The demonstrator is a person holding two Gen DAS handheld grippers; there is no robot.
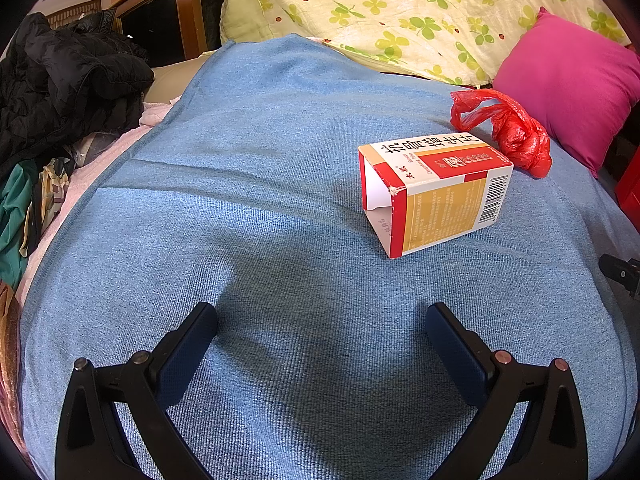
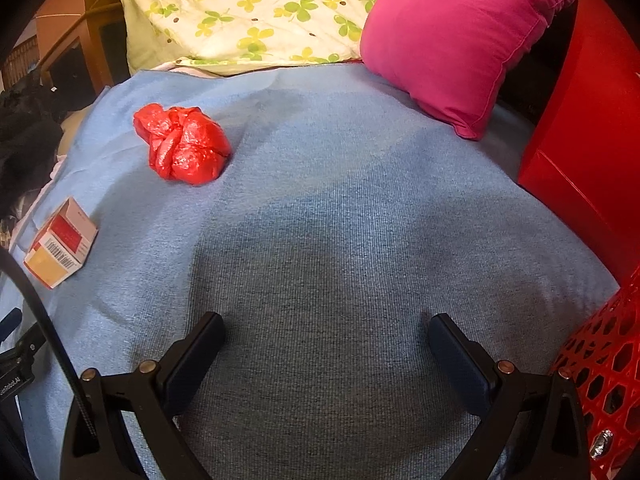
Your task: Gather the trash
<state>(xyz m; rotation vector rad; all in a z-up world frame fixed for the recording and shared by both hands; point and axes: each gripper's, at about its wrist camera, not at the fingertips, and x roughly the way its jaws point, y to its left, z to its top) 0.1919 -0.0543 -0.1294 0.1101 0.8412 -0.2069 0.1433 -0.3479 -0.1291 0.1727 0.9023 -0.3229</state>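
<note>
Two pieces of trash lie on the blue blanket [image 1: 280, 160], and over at its right edge a red mesh basket [image 2: 600, 364] stands with hexagonal holes; through the mesh something small and foil-like glints low down, though what it is I cannot tell. A cardboard medicine box [image 1: 436, 192], rectangular, printed red, white and yellow with a barcode, lies on its side toward the blanket's right half, one end flap torn open to a hollow inside. Just beyond it, nearly touching, sits a crumpled red plastic bag [image 1: 516, 132], shiny and wrinkled, bunched into a lump. Behind, along the far edge, a smooth magenta pillow [image 2: 460, 36] leans beside a clover-print quilt [image 1: 400, 8]. The blanket itself is a fine ribbed weave. The left gripper [image 1: 320, 320] hangs above bare blanket near the front edge, jaws spread wide, holding nothing. The right gripper [image 2: 326, 328] hovers likewise, black fingers splayed apart, empty, well short of the bag.
</note>
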